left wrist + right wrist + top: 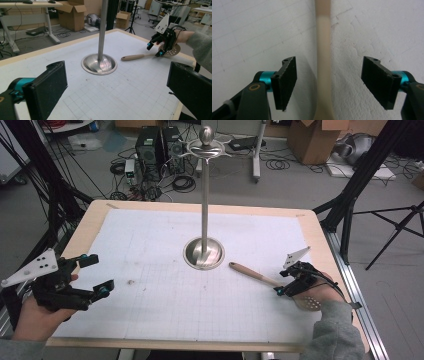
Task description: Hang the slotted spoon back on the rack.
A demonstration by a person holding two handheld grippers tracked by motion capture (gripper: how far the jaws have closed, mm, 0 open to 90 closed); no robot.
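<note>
The right gripper [328, 82] straddles the spoon [323, 50] handle, fingers wide and gripping nothing, poised to clamp; the left gripper [95, 272] waits wide open, empty.

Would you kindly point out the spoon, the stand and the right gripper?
spoon [250, 272]: high view, on its wooden handle.
stand [205, 200]: high view, on its upright metal pole.
right gripper [328, 82]: right gripper view, midway between its open jaws, above the handle.

Wooden-edged table [87, 222] covered by white gridded mat [150, 250]. On mat: steel stand base [203, 253] ahead, between both grippers; slotted spatula [260, 278] lying flat under right gripper [286, 287], wooden handle running between its spread jaws.
</note>
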